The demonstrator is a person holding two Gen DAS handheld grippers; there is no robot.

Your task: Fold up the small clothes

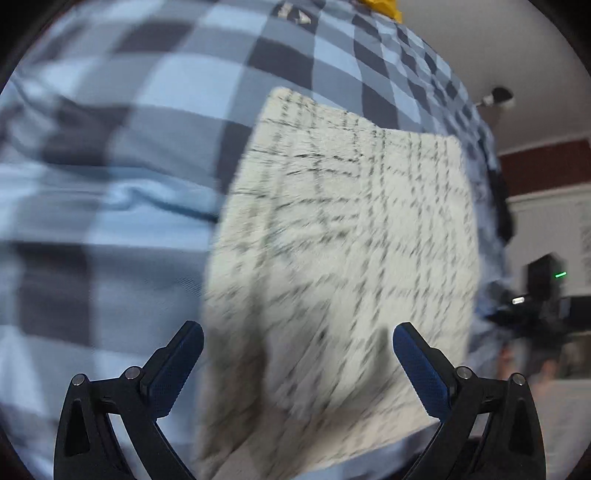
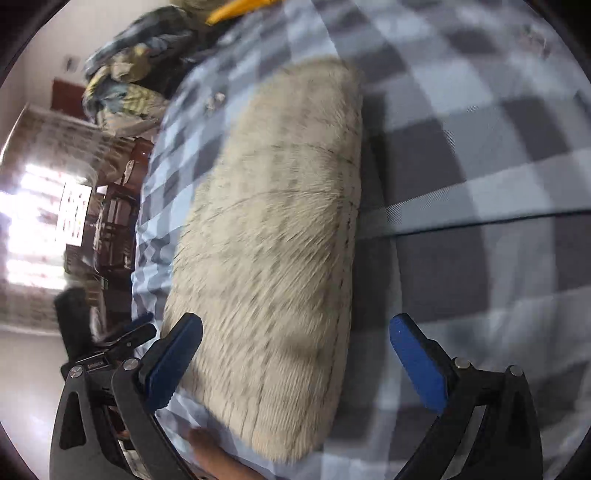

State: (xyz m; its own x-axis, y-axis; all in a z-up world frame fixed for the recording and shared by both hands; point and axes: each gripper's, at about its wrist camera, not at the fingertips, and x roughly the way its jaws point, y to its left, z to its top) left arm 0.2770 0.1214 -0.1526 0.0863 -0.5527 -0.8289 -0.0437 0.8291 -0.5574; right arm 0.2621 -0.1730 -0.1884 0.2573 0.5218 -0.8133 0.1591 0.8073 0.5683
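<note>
In the left wrist view, a blue, grey and white checked bedsheet [image 1: 122, 155] covers the bed from 9 o'clock round to 1 o'clock, with a soft crease running across it at 9 o'clock. On the sheet, from the centre toward 5 o'clock, lies the folded cream-coloured woven cloth with thin dark grid lines [image 1: 343, 251], flat and roughly rectangular, blurred by motion. The left tool [image 1: 297, 365] sits at 6 o'clock with its two blue-padded fingers [image 1: 177, 369] spread wide apart; nothing is between them, and the cloth lies beyond and between their tips. At 12 o'clock a small yellow object [image 1: 382, 8] peeks in at the bed's far edge. At 3 o'clock, off the bed, stands a dark device with a green light [image 1: 546, 275].

In the right wrist view, a bright window [image 2: 33, 221] glares at 9 o'clock, with dark wooden furniture [image 2: 118, 221] just beside it. At 11 o'clock a heap of crumpled mixed-colour clothes [image 2: 136, 70] rests at the bed's far end. The same cream cloth [image 2: 273, 258] runs from 12 o'clock down to 6 o'clock on the checked sheet [image 2: 480, 155], which fills the view out to 3 o'clock. The right tool [image 2: 295, 362] is at 6 o'clock, fingers wide apart and holding nothing, the left-hand finger overlapping the cloth's edge in the view. The other tool shows at 8 o'clock, beside the cloth.
</note>
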